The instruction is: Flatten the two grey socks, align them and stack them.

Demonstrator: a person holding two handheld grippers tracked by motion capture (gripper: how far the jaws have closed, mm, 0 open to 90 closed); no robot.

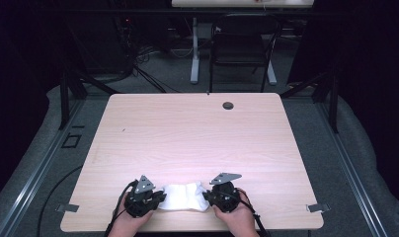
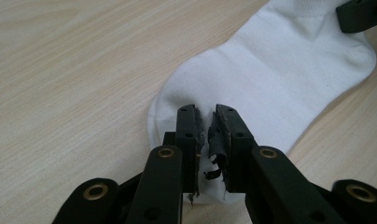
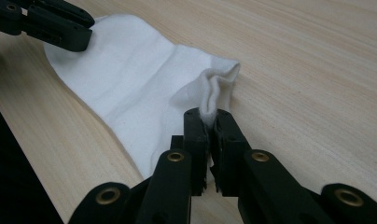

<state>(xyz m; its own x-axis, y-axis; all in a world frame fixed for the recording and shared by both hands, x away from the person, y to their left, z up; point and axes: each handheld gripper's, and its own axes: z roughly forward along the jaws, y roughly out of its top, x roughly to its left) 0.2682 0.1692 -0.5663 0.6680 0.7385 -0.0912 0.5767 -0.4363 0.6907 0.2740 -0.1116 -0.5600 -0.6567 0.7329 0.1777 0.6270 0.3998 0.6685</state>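
Observation:
A white sock (image 1: pixel 183 196) lies flat near the front edge of the light wooden table (image 1: pixel 187 133), stretched between my two grippers. My left gripper (image 1: pixel 158 197) is shut on the sock's left end; in the left gripper view its jaws pinch the white fabric (image 2: pixel 270 79) at the left gripper's tips (image 2: pixel 206 122). My right gripper (image 1: pixel 207 196) is shut on the sock's right end, where the cloth (image 3: pixel 130 84) bunches into a fold at the right gripper's tips (image 3: pixel 208 122). Each gripper view shows the other gripper's jaw on the far end of the sock.
A small dark round grommet (image 1: pixel 228 105) sits near the table's far edge. Behind the table stand a black chair (image 1: pixel 239 47) and a white desk leg (image 1: pixel 194 49). Cables (image 1: pixel 59 192) trail over the floor at the left.

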